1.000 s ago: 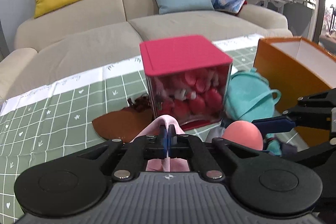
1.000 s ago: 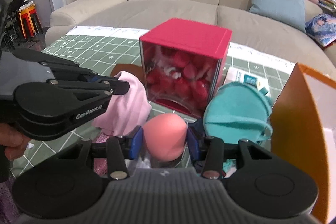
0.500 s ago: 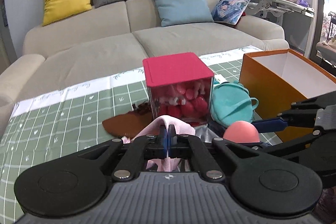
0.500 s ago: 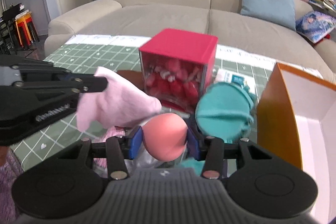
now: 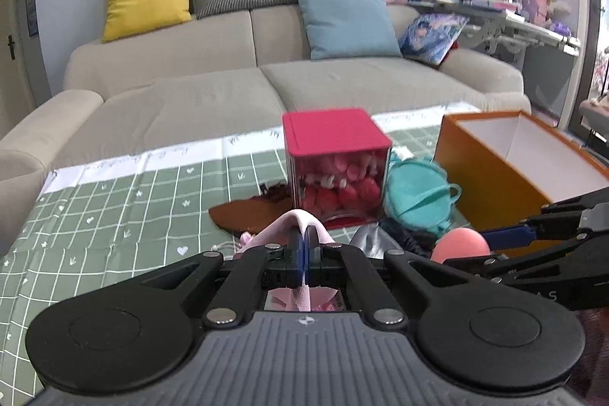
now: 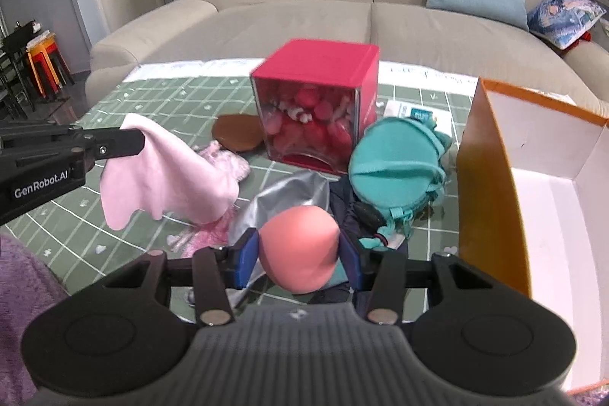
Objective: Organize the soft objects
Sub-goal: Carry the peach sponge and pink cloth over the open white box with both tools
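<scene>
Above green cloth (image 6: 114, 238) | left fingers (image 5: 304, 246) clamp pink cloth (image 6: 167, 177) | right fingers (image 6: 300, 253) clamp sponge (image 6: 300, 250), orange box (image 6: 491, 177) rim just right

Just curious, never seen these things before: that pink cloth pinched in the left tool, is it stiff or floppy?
Probably floppy: the pink cloth hangs in loose folds below the left tool. It looks light, since a pinch at one corner carries it. It may well swing or drape over whatever it touches.
</scene>
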A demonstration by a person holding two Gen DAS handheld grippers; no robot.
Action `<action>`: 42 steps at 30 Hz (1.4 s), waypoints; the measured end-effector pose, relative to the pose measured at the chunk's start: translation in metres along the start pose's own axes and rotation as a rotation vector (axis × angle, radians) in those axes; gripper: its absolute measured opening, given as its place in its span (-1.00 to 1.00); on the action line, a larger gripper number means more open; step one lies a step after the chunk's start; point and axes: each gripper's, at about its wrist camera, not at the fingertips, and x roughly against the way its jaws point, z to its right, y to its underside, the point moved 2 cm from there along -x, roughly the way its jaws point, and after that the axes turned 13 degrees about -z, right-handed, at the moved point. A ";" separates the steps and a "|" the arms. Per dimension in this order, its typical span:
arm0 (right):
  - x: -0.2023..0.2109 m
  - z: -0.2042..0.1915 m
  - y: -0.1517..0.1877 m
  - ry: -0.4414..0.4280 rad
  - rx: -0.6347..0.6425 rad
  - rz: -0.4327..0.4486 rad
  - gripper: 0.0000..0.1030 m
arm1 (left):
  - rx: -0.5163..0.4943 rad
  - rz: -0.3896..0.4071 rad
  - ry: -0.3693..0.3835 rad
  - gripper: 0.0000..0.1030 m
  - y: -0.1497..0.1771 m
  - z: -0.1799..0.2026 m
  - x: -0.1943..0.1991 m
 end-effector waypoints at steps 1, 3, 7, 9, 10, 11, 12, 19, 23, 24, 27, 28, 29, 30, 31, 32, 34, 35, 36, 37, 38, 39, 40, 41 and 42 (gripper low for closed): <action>0.005 -0.002 0.002 -0.001 -0.001 0.008 -0.11 | 0.002 0.010 0.003 -0.99 0.000 0.001 0.006; 0.014 -0.004 0.004 -0.003 0.001 0.021 -0.11 | 0.005 0.030 0.009 -0.99 0.000 0.003 0.016; 0.034 -0.005 0.011 0.018 -0.005 0.035 -0.11 | 0.006 0.065 0.032 -0.99 -0.002 0.012 0.039; 0.044 -0.003 0.014 0.029 -0.014 0.049 -0.11 | 0.004 0.082 0.051 -0.99 -0.004 0.017 0.047; 0.050 -0.002 0.016 0.038 -0.019 0.055 -0.12 | 0.000 0.092 0.060 -0.99 -0.005 0.021 0.052; 0.054 0.000 0.018 0.046 -0.024 0.060 -0.12 | -0.007 0.104 0.068 -0.99 -0.005 0.025 0.057; 0.059 0.002 0.019 0.052 -0.030 0.064 -0.12 | -0.011 0.112 0.078 -0.99 -0.007 0.028 0.061; 0.089 0.023 0.030 0.094 -0.070 0.104 -0.12 | -0.056 0.162 0.145 -0.99 -0.025 0.060 0.076; 0.103 0.041 0.036 0.127 -0.096 0.132 -0.12 | -0.111 0.191 0.180 -0.99 -0.039 0.086 0.079; 0.106 0.046 0.037 0.136 -0.105 0.138 -0.12 | -0.127 0.196 0.189 -0.99 -0.044 0.093 0.078; 0.114 0.063 0.038 0.165 -0.131 0.158 -0.12 | -0.170 0.206 0.215 -0.99 -0.052 0.116 0.077; 0.116 0.069 0.039 0.177 -0.139 0.163 -0.12 | -0.185 0.209 0.224 -0.99 -0.055 0.124 0.076; 0.118 0.075 0.040 0.190 -0.149 0.165 -0.12 | -0.199 0.210 0.235 -0.99 -0.060 0.132 0.073; 0.119 0.082 0.040 0.204 -0.159 0.166 -0.12 | -0.213 0.209 0.246 -0.99 -0.064 0.140 0.070; 0.119 0.088 0.040 0.215 -0.169 0.166 -0.12 | -0.223 0.209 0.256 -0.99 -0.066 0.147 0.068; 0.120 0.096 0.040 0.225 -0.179 0.166 -0.12 | -0.235 0.206 0.266 -0.99 -0.070 0.154 0.065; 0.120 0.111 0.040 0.250 -0.192 0.157 -0.12 | -0.261 0.198 0.283 -0.99 -0.077 0.169 0.056; 0.120 0.117 0.040 0.261 -0.194 0.152 -0.12 | -0.274 0.192 0.290 -0.99 -0.080 0.176 0.052; 0.118 0.124 0.040 0.273 -0.191 0.140 -0.12 | -0.287 0.181 0.299 -0.99 -0.082 0.182 0.046; 0.116 0.132 0.039 0.285 -0.185 0.126 -0.12 | -0.299 0.170 0.309 -0.99 -0.083 0.188 0.042; 0.114 0.139 0.039 0.294 -0.178 0.110 -0.12 | -0.314 0.160 0.316 -0.99 -0.084 0.193 0.038; 0.111 0.144 0.039 0.302 -0.172 0.093 -0.12 | -0.332 0.150 0.320 -0.99 -0.084 0.200 0.033; 0.107 0.152 0.038 0.309 -0.166 0.068 -0.12 | -0.359 0.134 0.318 -0.99 -0.086 0.209 0.025; 0.104 0.158 0.037 0.311 -0.162 0.048 -0.12 | -0.382 0.115 0.318 -0.99 -0.086 0.215 0.019; 0.100 0.163 0.036 0.309 -0.160 0.028 -0.12 | -0.405 0.095 0.318 -0.99 -0.086 0.221 0.012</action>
